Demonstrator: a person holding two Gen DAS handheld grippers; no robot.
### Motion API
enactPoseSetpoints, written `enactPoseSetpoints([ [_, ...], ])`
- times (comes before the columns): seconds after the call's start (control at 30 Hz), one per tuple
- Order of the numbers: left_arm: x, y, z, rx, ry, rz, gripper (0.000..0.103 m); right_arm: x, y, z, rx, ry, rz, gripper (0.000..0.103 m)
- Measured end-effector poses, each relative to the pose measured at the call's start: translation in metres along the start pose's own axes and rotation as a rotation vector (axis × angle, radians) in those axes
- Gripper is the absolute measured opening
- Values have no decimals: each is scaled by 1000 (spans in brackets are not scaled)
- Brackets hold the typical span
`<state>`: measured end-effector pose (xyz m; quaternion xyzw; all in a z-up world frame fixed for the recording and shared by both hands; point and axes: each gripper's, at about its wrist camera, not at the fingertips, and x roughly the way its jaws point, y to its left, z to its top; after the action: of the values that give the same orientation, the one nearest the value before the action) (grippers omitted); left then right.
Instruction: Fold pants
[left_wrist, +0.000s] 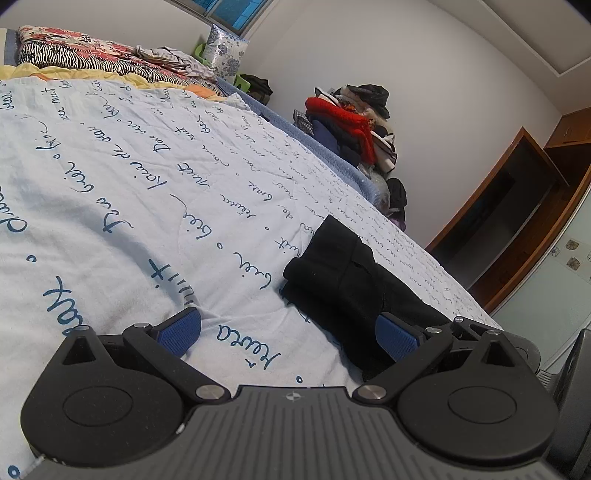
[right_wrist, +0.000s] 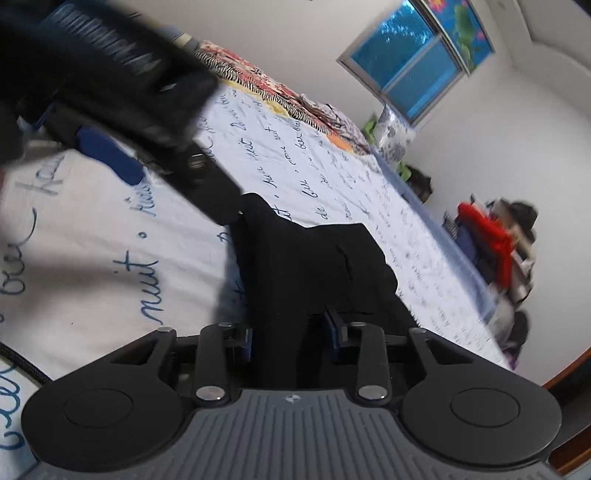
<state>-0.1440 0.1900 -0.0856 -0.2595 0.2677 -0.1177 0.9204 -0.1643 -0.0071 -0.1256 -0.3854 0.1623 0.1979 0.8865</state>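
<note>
The black pants (left_wrist: 351, 280) lie folded into a thick bundle on the white bedsheet (left_wrist: 129, 184) with blue handwriting. My left gripper (left_wrist: 288, 332) is open and empty, its blue pads wide apart; the right pad rests against the near end of the pants. In the right wrist view my right gripper (right_wrist: 290, 336) is shut on the near part of the pants (right_wrist: 310, 266), with black cloth filling the gap between its jaws. The left gripper (right_wrist: 110, 96) shows blurred at the upper left of that view, just beyond the bundle.
Patterned blankets (left_wrist: 92, 51) and a floral pillow (left_wrist: 225, 51) lie at the bed's head. A pile of clothes (left_wrist: 351, 125) stands beside the bed against the wall. A wooden cabinet (left_wrist: 517, 214) is at the right, and a window (right_wrist: 413, 62) sits above the pillow.
</note>
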Motion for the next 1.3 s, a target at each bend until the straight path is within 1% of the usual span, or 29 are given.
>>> enactPoseSetpoints([
  [0.17, 0, 1, 0, -2, -1, -3, 102, -2, 2, -2, -12, -8, -10, 34],
  [0.23, 0, 1, 0, -5, -1, -4, 102, -3, 9, -2, -52, -19, -39, 34],
  [0.3, 0, 1, 0, -5, -1, -5, 102, -6, 21, -3, -124, -42, -84, 33],
  [0.33, 0, 1, 0, -5, -1, -5, 103, -7, 25, -3, -140, -46, -91, 32],
  [0.37, 0, 1, 0, -4, -1, -5, 102, -5, 25, -2, -130, -36, -69, 25],
  [0.4, 0, 1, 0, -4, -1, -4, 102, -3, 21, -2, -98, -22, -40, 23],
  [0.47, 0, 0, 0, -4, -1, -3, 103, -2, 15, -3, -50, -19, -13, 20],
  [0.53, 0, 1, 1, -4, 2, -1, 102, -1, 5, -4, 32, -21, 14, 19],
  [0.63, 0, -3, 4, -7, 15, 16, 102, -4, -11, -9, 153, -51, 51, 17],
  [0.7, 3, -7, 10, -11, 41, 27, 102, -8, -24, -12, 225, -78, 68, 16],
  [0.73, 6, -9, 14, -28, 64, 26, 102, -10, -30, -14, 260, -93, 74, 15],
  [0.8, 13, -7, 26, -112, 103, -3, 102, -14, -40, -18, 319, -109, 78, 15],
  [0.93, 33, -6, 46, -295, 197, -129, 102, -19, -47, -18, 356, -127, 93, 14],
  [1.0, 48, -7, 49, -375, 256, -197, 102, -20, -49, -19, 366, -133, 98, 14],
  [1.03, 56, -7, 49, -411, 279, -213, 102, -20, -50, -19, 373, -135, 101, 14],
  [1.07, 63, -7, 48, -439, 296, -213, 102, -21, -52, -19, 382, -137, 104, 14],
  [1.13, 74, -9, 43, -459, 314, -175, 102, -22, -54, -20, 402, -141, 112, 14],
  [1.3, 93, -18, 47, -421, 306, -120, 102, -23, -57, -22, 426, -140, 124, 14],
])
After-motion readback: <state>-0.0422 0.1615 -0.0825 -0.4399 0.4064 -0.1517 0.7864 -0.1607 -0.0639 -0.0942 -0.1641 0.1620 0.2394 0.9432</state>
